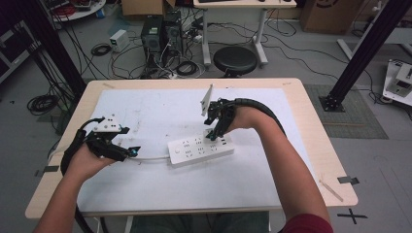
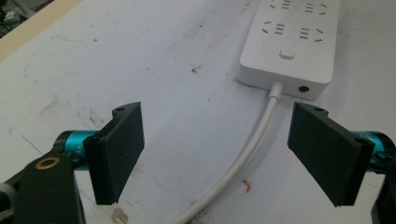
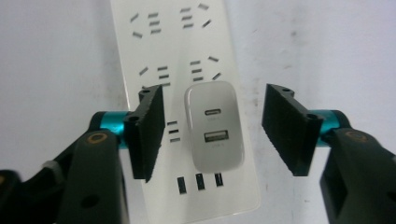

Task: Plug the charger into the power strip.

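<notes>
Right tool is hovering over the white rectangular plastic power strip, jaws standing apart either side of the white rounded wall charger with two ports, pads clear of it, gripping nothing. Charger is sitting plugged into the strip near its 3 o'clock end. Strip is lying mid-counter on the white sheet-covered counter. Left tool is sitting at 9 o'clock of the strip, jaws wide, straddling the white round cord without touching it
</notes>
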A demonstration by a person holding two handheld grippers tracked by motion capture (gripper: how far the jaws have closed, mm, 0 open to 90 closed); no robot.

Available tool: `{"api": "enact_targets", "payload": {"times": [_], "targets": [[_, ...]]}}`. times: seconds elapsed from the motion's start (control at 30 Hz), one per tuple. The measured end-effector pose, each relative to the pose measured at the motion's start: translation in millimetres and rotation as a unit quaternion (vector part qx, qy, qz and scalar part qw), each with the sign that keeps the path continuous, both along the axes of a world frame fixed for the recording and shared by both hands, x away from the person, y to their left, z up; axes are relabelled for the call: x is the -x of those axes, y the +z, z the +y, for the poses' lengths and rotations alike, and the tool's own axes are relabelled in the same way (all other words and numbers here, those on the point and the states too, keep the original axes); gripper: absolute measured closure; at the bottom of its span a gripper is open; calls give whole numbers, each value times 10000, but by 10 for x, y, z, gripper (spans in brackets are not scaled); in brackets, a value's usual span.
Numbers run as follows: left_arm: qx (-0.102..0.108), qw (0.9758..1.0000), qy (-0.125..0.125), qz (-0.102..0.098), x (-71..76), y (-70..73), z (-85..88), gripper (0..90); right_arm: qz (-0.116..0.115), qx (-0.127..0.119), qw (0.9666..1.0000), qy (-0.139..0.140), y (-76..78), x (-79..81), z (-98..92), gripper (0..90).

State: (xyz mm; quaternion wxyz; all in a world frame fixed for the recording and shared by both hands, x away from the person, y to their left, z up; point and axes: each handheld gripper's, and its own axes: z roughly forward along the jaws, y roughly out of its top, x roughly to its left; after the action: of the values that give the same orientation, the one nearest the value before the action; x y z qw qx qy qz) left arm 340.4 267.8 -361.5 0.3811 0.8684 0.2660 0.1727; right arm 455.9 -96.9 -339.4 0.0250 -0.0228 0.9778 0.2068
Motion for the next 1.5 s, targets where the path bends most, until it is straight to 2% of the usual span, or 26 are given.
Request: {"api": "enact_targets", "payload": {"times": [0.03,0.1,0.13,0.17,0.2,0.27,0.3,0.33,0.37,0.43,0.53,0.7,0.87,0.97,1.13,1.23,1.5], "targets": [[12,10000,-15,-22,3,7,-5,187,93,-109,9999,-88,16,15,-56,375],[76,9999,-45,-63,7,19,-15,187,85,-201,9996,-165,28,41,-112,360],[92,9999,-65,-88,4,23,-20,187,90,-452,9982,-383,37,94,-225,314],[92,9999,-80,-96,2,29,-25,187,127,-554,9971,-501,35,122,-280,305],[130,9998,-97,-110,-3,33,-35,187,118,-784,9944,-695,16,182,-384,267],[163,9997,-124,-132,-8,38,-44,187,118,-784,9944,-695,16,182,-384,267],[216,9994,-172,-201,-17,45,-65,187,133,-858,9927,-841,5,219,-432,249],[291,9990,-216,-245,-25,45,-84,187,90,-1099,9878,-1095,-21,337,-545,219],[302,9989,-245,-258,-30,46,-87,186,80,-1234,9848,-1218,-29,383,-583,213],[413,9983,-276,-321,-36,40,-109,185,96,-1362,9819,-1316,-39,437,-633,212],[653,9966,-361,-349,-68,23,-132,183,40,-1644,9744,-1534,-74,579,-740,191],[838,9949,-433,-367,-97,-3,-187,176,-79,-2045,9643,-1682,-140,803,-911,191],[888,9942,-424,-433,-122,-53,-211,176,-154,-2510,9494,-1884,-158,964,-1105,191],[916,9941,-384,-442,-138,-80,-205,176,-221,-2718,9416,-1975,-170,1009,-1192,191],[957,9934,-392,-490,-129,-92,-209,176,-251,-2776,9364,-2133,-200,1025,-1257,191],[960,9933,-413,-497,-114,-95,-198,176,-274,-2774,9351,-2188,-212,1027,-1253,191],[1003,9929,-379,-507,-109,-91,-157,176,-301,-2771,9352,-2184,-222,1015,-1215,191]]}}
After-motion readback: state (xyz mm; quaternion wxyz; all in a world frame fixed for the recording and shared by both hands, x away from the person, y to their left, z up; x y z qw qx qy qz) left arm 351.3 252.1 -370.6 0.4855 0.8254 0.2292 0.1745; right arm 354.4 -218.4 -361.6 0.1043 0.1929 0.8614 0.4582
